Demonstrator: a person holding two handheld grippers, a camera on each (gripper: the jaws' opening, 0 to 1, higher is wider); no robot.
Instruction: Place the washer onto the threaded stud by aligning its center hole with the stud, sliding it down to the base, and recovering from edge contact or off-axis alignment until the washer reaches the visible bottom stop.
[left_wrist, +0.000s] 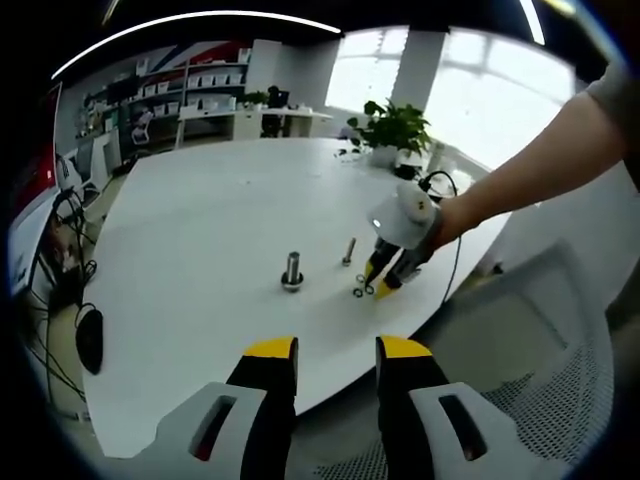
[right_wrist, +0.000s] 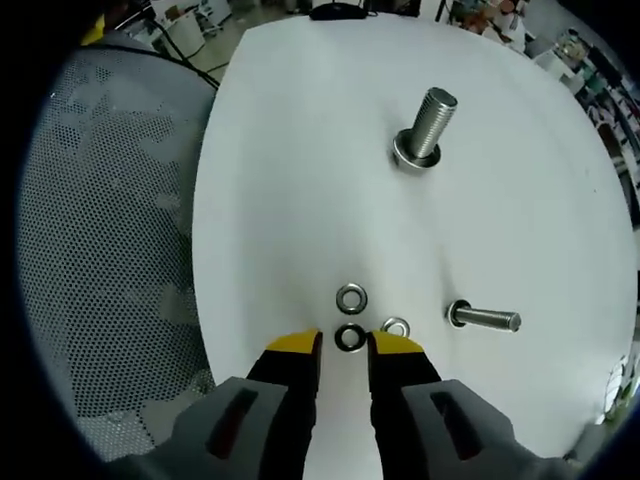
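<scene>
The right gripper (right_wrist: 344, 348) stood spread around a washer (right_wrist: 350, 337) on the white table (right_wrist: 280, 170); the left gripper (left_wrist: 336, 352) was spread, empty, the threaded stud (right_wrist: 425, 127) upright beyond

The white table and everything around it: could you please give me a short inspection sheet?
Surface: white table, bare around the parts.
Job's things: three washers; large stud and small stud, both standing on their heads.
Clutter: computer mouse.
Grippers: right gripper open around a dark washer; left gripper open, empty.
Cables: bundle at the table edge.
Surroundings: mesh chair, potted plant, shelving.
</scene>
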